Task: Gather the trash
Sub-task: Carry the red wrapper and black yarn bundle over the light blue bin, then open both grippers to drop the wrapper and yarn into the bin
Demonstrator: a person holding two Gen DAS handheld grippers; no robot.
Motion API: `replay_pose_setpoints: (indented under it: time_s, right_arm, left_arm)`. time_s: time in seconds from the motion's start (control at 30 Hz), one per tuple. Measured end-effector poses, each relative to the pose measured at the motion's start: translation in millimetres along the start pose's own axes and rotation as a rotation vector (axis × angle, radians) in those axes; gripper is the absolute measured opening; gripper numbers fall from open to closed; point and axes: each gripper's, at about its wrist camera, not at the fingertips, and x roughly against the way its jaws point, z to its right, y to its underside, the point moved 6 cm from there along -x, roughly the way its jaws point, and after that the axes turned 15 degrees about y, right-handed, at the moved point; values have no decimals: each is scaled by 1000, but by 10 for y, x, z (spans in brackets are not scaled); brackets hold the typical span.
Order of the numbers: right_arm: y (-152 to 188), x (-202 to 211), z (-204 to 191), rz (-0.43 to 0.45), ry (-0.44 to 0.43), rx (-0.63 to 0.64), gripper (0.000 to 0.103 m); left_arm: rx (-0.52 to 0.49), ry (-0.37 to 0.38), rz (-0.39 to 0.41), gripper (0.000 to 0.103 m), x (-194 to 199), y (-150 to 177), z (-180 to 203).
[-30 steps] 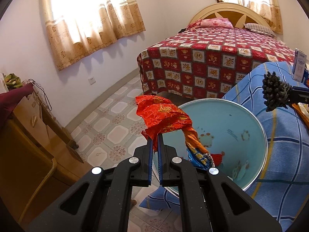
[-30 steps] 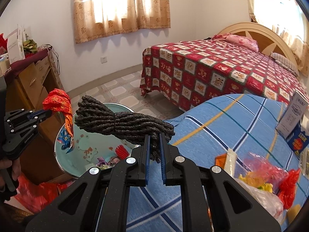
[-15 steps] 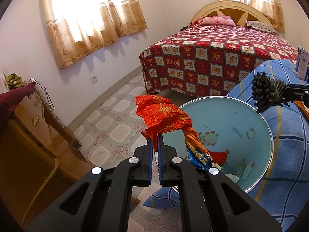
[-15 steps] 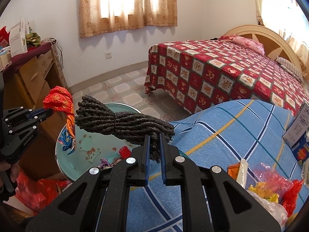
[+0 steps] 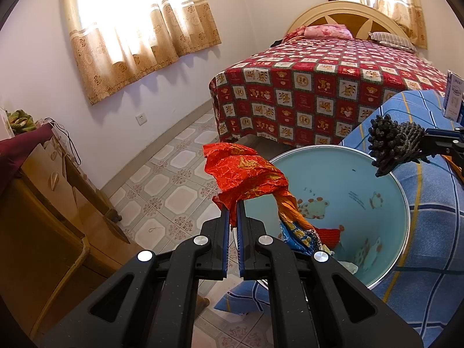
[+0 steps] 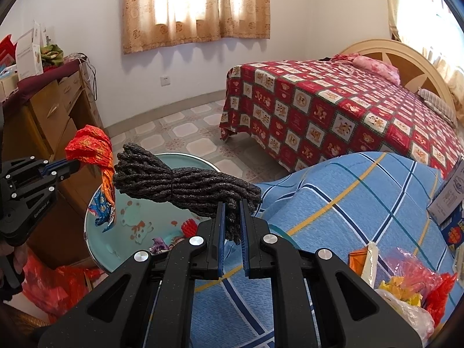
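Observation:
My left gripper (image 5: pixel 232 211) is shut on a crumpled red and orange wrapper (image 5: pixel 246 174) and holds it over the near left rim of a light blue basin (image 5: pixel 362 185). The basin holds several bits of trash. My right gripper (image 6: pixel 232 208) is shut on a dark grey bundle of rope (image 6: pixel 179 182) and holds it above the basin's (image 6: pixel 98 240) right side. The rope (image 5: pixel 394 145) also shows at the right of the left wrist view, and the wrapper (image 6: pixel 92 150) at the left of the right wrist view.
The basin stands beside a surface with a blue plaid cloth (image 6: pixel 362 191) that bears more wrappers and plastic bags (image 6: pixel 406 284) and a box (image 6: pixel 449 200). A bed with a red checked cover (image 5: pixel 319 92) is behind. A wooden dresser (image 5: pixel 43 203) stands left on the tiled floor.
Both grippers have moved a little closer over the basin, each still holding its item. The rope has shifted left, toward the basin's rim.

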Motion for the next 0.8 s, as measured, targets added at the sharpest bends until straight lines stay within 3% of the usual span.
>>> replay_pose_setpoints:
  time_s: [0.67, 0.8]
  right_arm:
    - [-22, -5, -110, 3, -14, 16, 10]
    - [-21, -1, -216, 2, -61, 39, 17]
  left_arm:
    - [3, 4, 0, 4, 3, -7, 16]
    - [15, 19, 6, 14, 12, -7, 46]
